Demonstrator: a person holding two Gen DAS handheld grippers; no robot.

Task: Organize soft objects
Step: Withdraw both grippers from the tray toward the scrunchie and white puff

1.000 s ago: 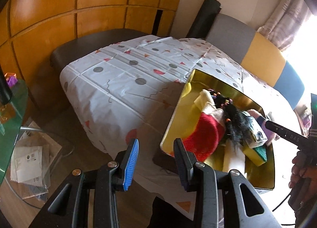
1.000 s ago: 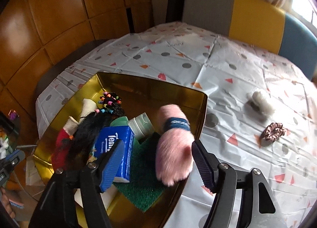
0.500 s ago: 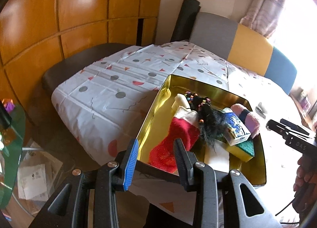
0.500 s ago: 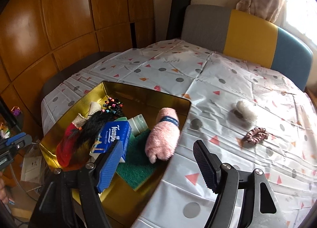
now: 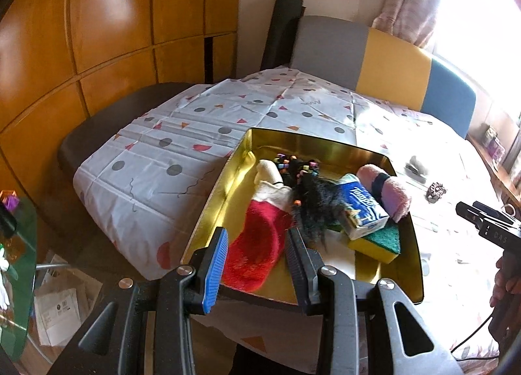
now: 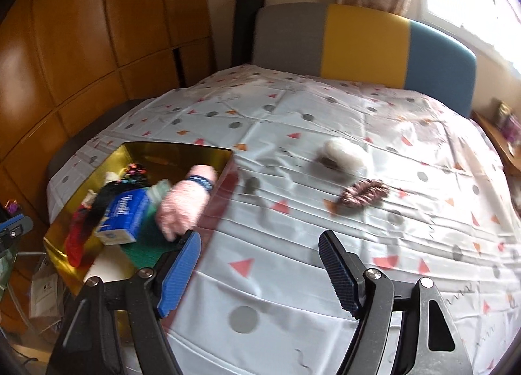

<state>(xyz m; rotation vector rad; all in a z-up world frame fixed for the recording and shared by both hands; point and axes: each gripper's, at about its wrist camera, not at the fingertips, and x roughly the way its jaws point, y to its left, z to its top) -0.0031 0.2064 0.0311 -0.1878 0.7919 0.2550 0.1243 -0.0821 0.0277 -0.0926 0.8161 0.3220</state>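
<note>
A gold tray [image 5: 325,143] on the patterned tablecloth holds a red sock [image 5: 260,231], a black beaded hairpiece [image 5: 312,199], a blue tissue pack [image 5: 361,209], a pink fuzzy sock [image 5: 390,192] and a green-yellow sponge [image 5: 381,244]. My left gripper [image 5: 257,254] hovers open above the tray's near edge, nothing between its fingers. My right gripper [image 6: 259,244] hangs over bare cloth right of the tray [image 6: 176,147], its jaws opening and empty. Beyond it lie a white fluffy piece [image 6: 345,153] and a brown scrunchie [image 6: 364,192]. The pink sock [image 6: 185,202] rests in the tray.
A grey, yellow and blue seat back [image 6: 364,42] runs along the table's far side. Wooden wall panels [image 5: 114,16] stand on the left. Papers [image 5: 55,310] lie on the floor below the table's edge, next to a green glass surface [image 5: 16,261].
My right gripper drew back from the pink sock, left it in the tray, swung right over the cloth and widened its jaws. My left gripper shifted so the tray sits ahead of it.
</note>
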